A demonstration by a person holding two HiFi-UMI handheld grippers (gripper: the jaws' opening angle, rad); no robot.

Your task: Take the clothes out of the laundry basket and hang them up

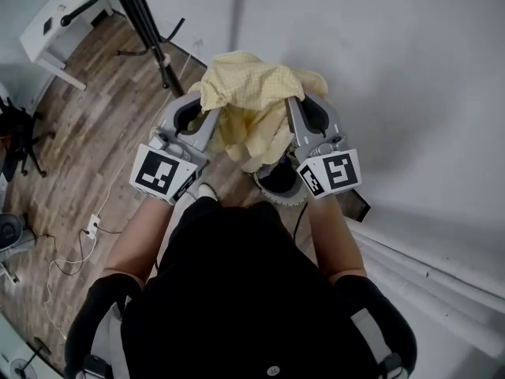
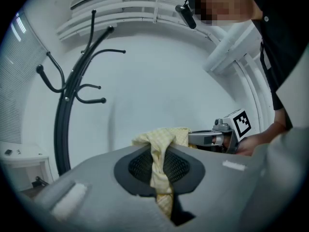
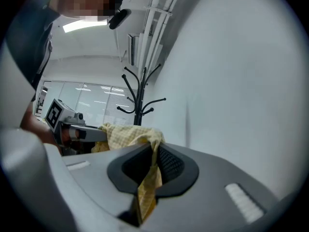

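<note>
Pinched by left tool (image 2: 158,151) and right tool (image 3: 153,151), the yellow garment (image 1: 251,105) is ideally being held spread approaching the coat stand (image 2: 66,105).

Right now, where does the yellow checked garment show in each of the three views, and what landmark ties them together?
Head view: yellow checked garment at upper centre, bunched up.
Left gripper view: low centre, pinched in the left gripper's shut jaws.
Right gripper view: low, left of centre, pinched in the right gripper's shut jaws.
Shared landmark: black coat stand.
</note>
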